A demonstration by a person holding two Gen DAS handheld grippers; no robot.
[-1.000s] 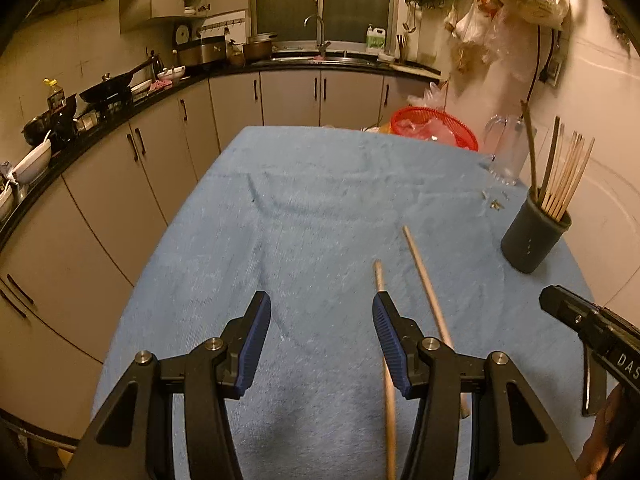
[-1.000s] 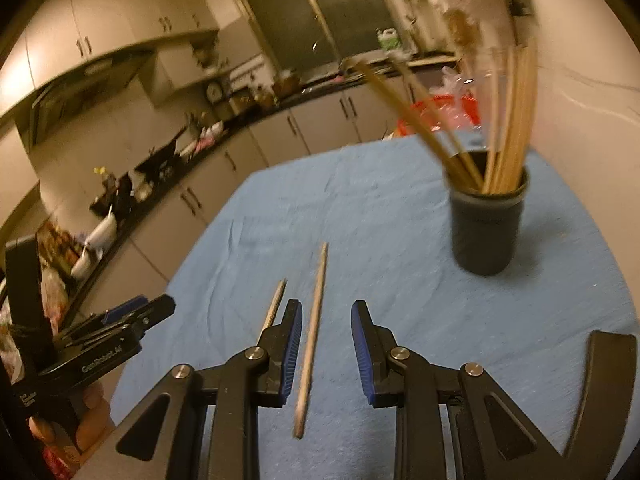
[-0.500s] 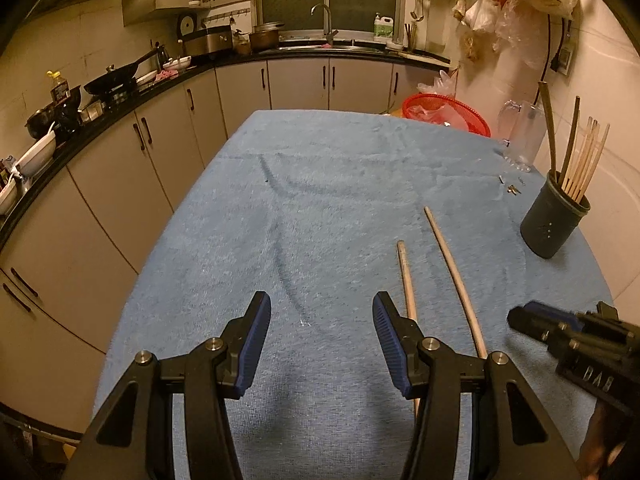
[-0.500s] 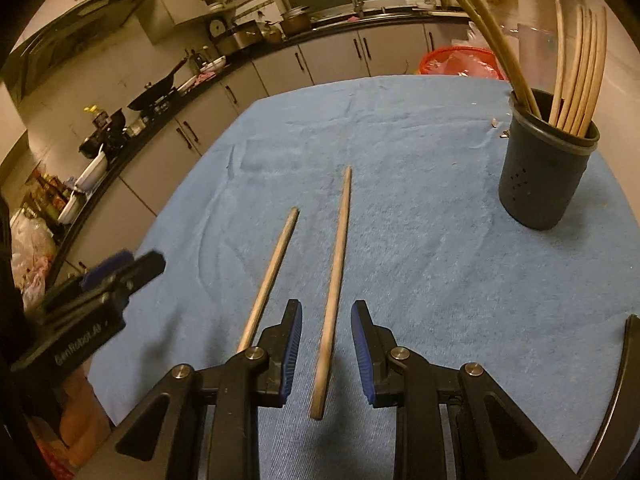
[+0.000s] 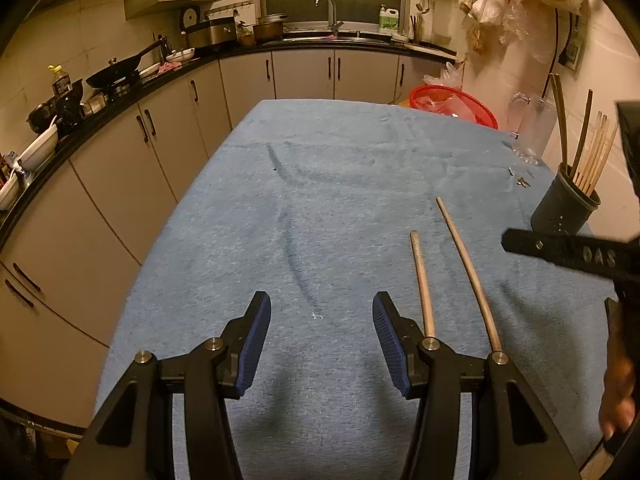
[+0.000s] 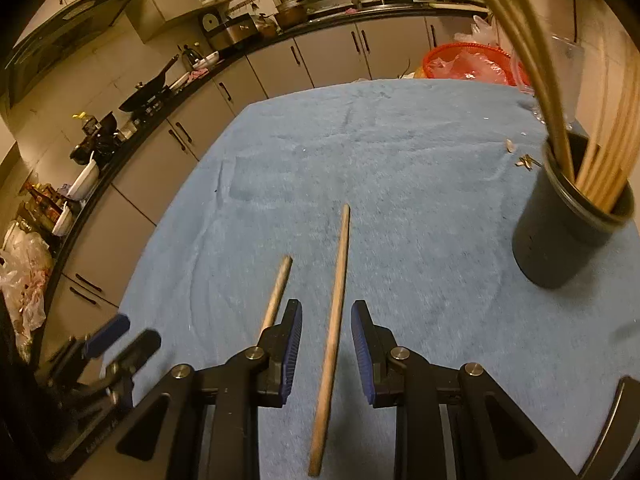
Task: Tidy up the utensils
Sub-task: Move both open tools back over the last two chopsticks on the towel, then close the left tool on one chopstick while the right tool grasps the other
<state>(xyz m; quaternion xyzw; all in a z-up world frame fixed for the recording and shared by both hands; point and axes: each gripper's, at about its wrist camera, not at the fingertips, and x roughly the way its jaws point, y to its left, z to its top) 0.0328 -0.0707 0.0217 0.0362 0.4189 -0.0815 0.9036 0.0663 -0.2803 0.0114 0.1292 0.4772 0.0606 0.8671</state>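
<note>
Two chopsticks lie on the blue table: the long chopstick [image 6: 334, 324] runs between the parted right gripper [image 6: 326, 346] pads, untouched; the short chopstick [image 6: 277, 294] at its 9 o'clock. Holder [image 6: 568, 232] at 2 o'clock. Left gripper [image 5: 320, 338] gapes wide, empty.

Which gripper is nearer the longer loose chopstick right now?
Right. The right gripper straddles the longer chopstick, open jaws either side. The left gripper sits off to its left, with the shorter chopstick between.

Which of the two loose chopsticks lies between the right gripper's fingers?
The longer chopstick, nearer the holder, lies inside the open right gripper; the shorter chopstick lies outside.
</note>
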